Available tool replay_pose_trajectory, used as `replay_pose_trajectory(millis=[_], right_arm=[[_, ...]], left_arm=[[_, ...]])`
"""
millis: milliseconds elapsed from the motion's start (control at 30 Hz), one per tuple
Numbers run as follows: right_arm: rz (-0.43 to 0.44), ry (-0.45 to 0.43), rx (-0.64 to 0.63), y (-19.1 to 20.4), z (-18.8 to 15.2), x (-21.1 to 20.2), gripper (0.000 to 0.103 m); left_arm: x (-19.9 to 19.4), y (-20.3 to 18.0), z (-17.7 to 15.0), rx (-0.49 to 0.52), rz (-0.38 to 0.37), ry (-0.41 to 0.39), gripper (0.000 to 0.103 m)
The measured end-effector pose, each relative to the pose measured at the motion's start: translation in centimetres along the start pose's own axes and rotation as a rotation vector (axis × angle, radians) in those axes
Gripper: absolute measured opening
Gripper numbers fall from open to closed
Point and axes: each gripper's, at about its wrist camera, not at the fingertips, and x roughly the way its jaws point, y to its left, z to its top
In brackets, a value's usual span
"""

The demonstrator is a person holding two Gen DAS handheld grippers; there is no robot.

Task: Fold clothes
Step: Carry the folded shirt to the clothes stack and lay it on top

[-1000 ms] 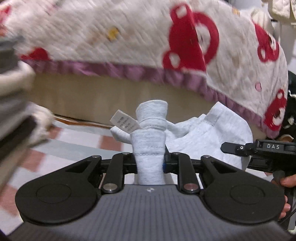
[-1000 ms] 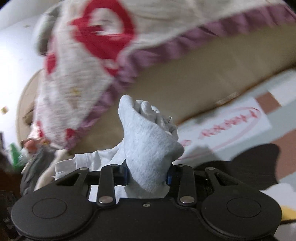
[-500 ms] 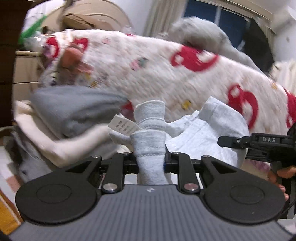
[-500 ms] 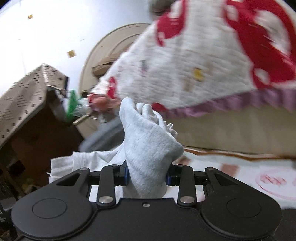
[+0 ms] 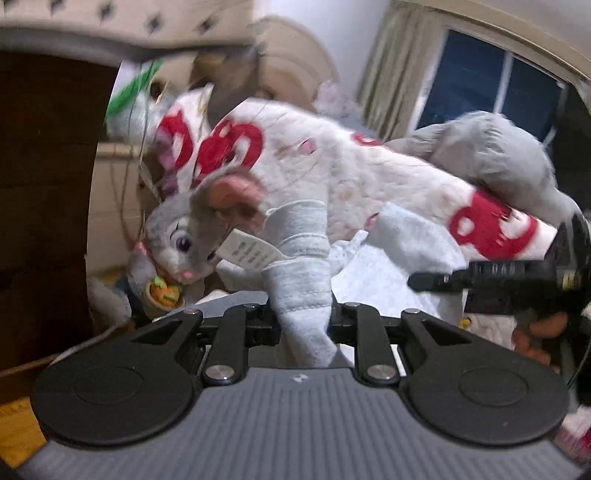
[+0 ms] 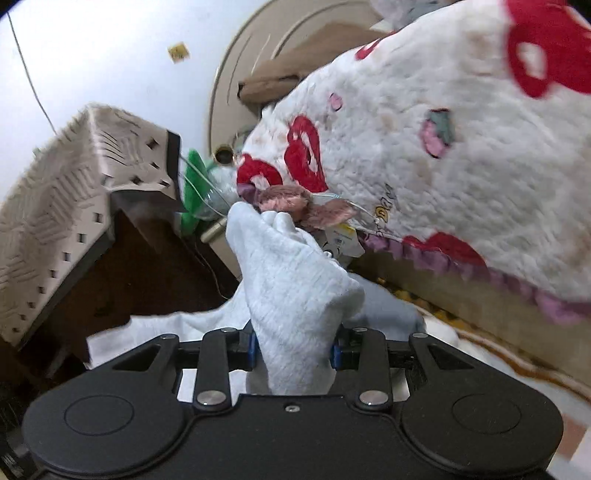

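- At the far left of the left wrist view a dark brown wooden panel (image 5: 44, 206) fills the edge, with a pale patterned cloth (image 5: 122, 22) blurred across the top.
- Just right of it a grey plush rabbit (image 5: 177, 240) with a pink inner ear lies against the bed, a small orange and green toy (image 5: 164, 291) under its chin.
- In the middle, the left claw (image 5: 301, 325) pinches a bunched fold of the light grey garment (image 5: 299, 280); the cloth stands up between the pads, and a white care label (image 5: 247, 253) sticks out to its left.
- The rest of the garment spreads to the right as a pale sheet (image 5: 388, 273), in front of a white quilt (image 5: 332, 166) printed with red bears.
- Further right, a grey fuzzy blanket (image 5: 495, 155) lies on the quilt, below a dark window (image 5: 491, 88) with beige curtains.
- At the right edge the right claw's black body (image 5: 517, 284) shows side-on, with the fingers of a hand (image 5: 535, 332) wrapped round its handle.
- In the right wrist view, a beige perforated basket (image 6: 74, 192) sits at the left on dark furniture.
- In the centre, the right claw (image 6: 293, 349) clamps a thick wad of the same grey garment (image 6: 291, 273), which rises well above the blue-edged pads.
- To the right, the bear quilt (image 6: 443, 155) with its purple ruffled hem hangs over the side of the bed.
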Motion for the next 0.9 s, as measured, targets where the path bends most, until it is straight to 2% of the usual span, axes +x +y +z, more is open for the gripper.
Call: replay_pose_trajectory(millis=[67,133,200,233,300,367,400,433,467,500,600,667,767,800,833,900], right_arm=[[0.005,0.028,0.009,-0.6,0.5,2.3,0.039],[0.048,0.062,0.024,-2.3,0.4,4.7,0.039],[0.083,0.084,0.035,-4.2,0.2,6.6,0.039],[0.086,0.083,0.033,-4.8,0.2,7.1,0.039],[0.089,0.043,0.035,-5.8,0.5,7.6,0.039],[0.099,0.063,0.063,-7.1,0.8,8.7,0.042],[0.103,0.082,0.078,-7.8,1.0,9.3,0.046],[0.098,0.123,0.086,-8.7,1.0,10.3,0.056],[0.089,0.156,0.093,-9.7,0.6,11.1,0.061],[0.083,0.161,0.107,-10.7,0.0,11.5,0.061],[0.105,0.066,0.189,-11.9,-2.4,10.5,0.062],[0.095,0.029,0.192,-11.6,-3.2,9.7,0.061],[0.019,-0.035,0.111,-9.9,-3.0,8.6,0.059],[-0.004,-0.059,0.071,-9.3,-2.8,8.2,0.055],[-0.02,-0.079,0.022,-8.7,-2.5,8.2,0.046],[-0.055,-0.094,-0.072,-7.1,-2.2,8.4,0.04]], left_arm=[[2.4,1.6,0.1,-0.016,0.024,0.041,0.019],[4.4,2.5,-0.3,-0.014,0.071,0.039,0.019],[5.8,3.7,-1.0,-0.077,0.04,-0.004,0.018],[6.6,3.9,-1.2,-0.09,0.03,-0.001,0.018],[8.3,4.4,-1.7,-0.116,0.009,0.004,0.018],[9.2,4.5,-2.5,-0.117,0.055,0.01,0.018],[9.6,4.5,-2.9,-0.117,0.08,0.013,0.019],[10.0,4.4,-3.8,-0.109,0.144,0.023,0.019],[10.6,4.4,-4.7,-0.108,0.182,0.033,0.02],[11.3,4.3,-5.8,-0.106,0.195,0.041,0.021],[11.3,3.3,-7.1,-0.07,0.233,-0.009,0.022],[11.1,3.5,-7.2,-0.12,0.236,-0.027,0.022],[10.9,4.4,-7.4,-0.206,0.238,-0.042,0.022],[11.0,4.5,-7.6,-0.212,0.246,-0.048,0.022],[10.8,4.5,-7.6,-0.211,0.252,-0.053,0.022],[10.6,4.7,-7.8,-0.212,0.263,-0.059,0.022]])
